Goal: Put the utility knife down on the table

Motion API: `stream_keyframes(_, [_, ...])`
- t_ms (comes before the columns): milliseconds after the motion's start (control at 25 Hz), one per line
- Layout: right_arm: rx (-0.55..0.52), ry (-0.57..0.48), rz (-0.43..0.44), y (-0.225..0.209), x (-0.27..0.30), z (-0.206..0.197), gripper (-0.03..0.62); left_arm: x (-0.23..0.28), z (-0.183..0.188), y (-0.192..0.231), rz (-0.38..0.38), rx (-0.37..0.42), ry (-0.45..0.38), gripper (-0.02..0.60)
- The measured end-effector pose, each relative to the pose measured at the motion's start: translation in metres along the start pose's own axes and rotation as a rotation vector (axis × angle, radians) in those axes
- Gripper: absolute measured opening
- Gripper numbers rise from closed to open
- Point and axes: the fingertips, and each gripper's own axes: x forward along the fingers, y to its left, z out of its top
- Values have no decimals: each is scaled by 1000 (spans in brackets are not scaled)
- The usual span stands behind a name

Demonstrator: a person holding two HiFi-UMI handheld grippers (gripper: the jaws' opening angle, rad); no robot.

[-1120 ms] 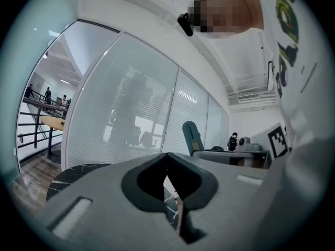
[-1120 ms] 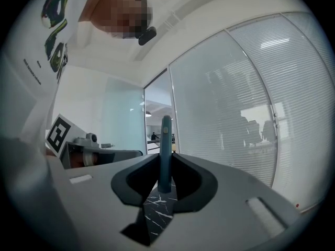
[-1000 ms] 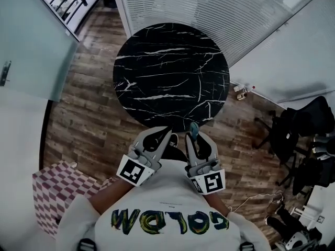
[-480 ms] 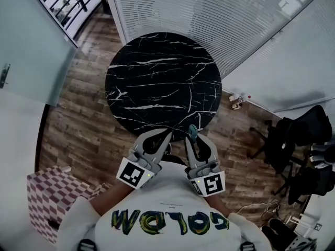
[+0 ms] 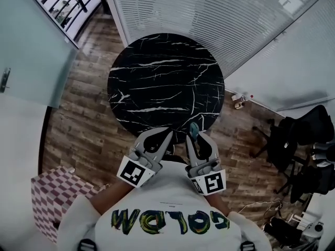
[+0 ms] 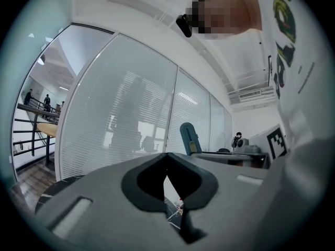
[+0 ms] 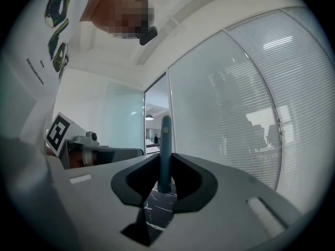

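A teal utility knife [image 5: 193,130] stands upright between the jaws of my right gripper [image 5: 194,136], which is shut on it. In the right gripper view the knife [image 7: 165,149] rises out of the dark pads [image 7: 184,179]. My left gripper [image 5: 168,134] is held beside it, close to the person's chest, shut with nothing in it. From the left gripper view the knife [image 6: 189,138] shows off to the right. Both grippers point level at the near rim of the round black marble table [image 5: 157,77], whose top is bare.
A pink checkered box [image 5: 48,197] stands on the wooden floor at the lower left. Office chairs [image 5: 293,135] crowd the right side. Glass walls with blinds [image 5: 209,9] run behind the table, and small bottles [image 5: 239,101] sit by the wall.
Both grippers have been carried a little toward the table, side by side. The knife stays gripped upright in the right one.
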Motion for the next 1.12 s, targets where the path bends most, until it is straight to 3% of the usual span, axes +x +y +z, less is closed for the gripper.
stream_keyframes(800, [-10,46,10,-4,21,-21,72,6,-24,24,-8,5,52,0])
stream_keyframes(1120, [-10,92,11,-14,31,-40,72,11,-51,39,-8,6,120,0])
